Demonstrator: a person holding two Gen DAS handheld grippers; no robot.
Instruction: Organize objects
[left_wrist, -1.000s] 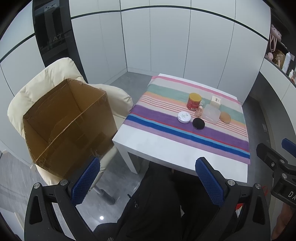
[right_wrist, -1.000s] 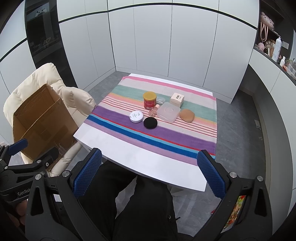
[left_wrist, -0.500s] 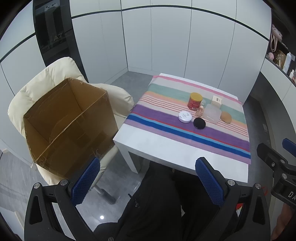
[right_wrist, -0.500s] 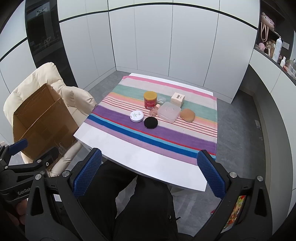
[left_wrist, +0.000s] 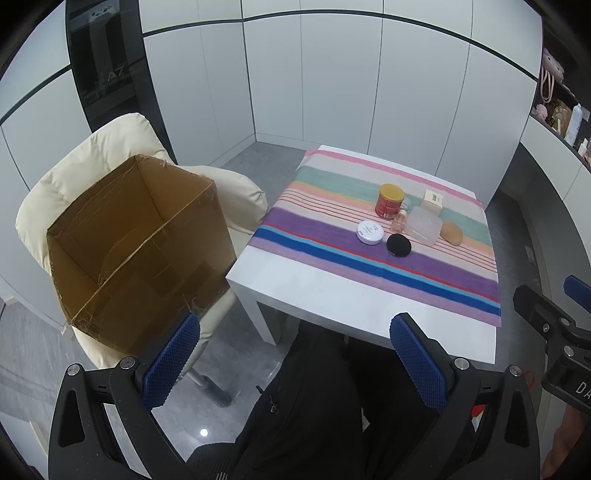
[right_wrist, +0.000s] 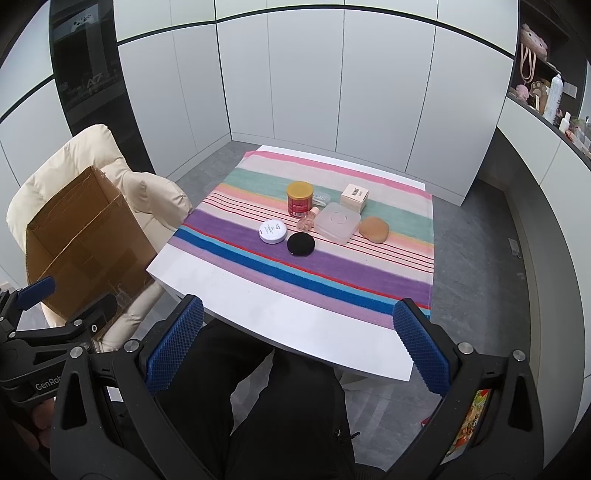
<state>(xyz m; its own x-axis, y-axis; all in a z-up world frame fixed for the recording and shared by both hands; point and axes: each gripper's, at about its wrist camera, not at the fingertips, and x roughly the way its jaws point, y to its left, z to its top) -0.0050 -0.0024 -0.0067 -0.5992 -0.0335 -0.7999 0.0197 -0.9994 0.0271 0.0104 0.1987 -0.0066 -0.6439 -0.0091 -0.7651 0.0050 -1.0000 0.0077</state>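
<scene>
While both tools hang wide open and empty above the person's lap, short of the counter (right_wrist: 258, 317), nothing is gripped yet. The left tool (left_wrist: 295, 362) faces the open cardboard box (left_wrist: 140, 251) on the cream chair (left_wrist: 92, 155); the right tool (right_wrist: 299, 347) faces the cluster on the striped cloth (right_wrist: 332, 273). The white tin (right_wrist: 272, 231) and black compact (right_wrist: 301, 244) look light, rigid and slick, so pinch across their rims. The red can (right_wrist: 299, 198) seems heavier; grip its sides.
</scene>
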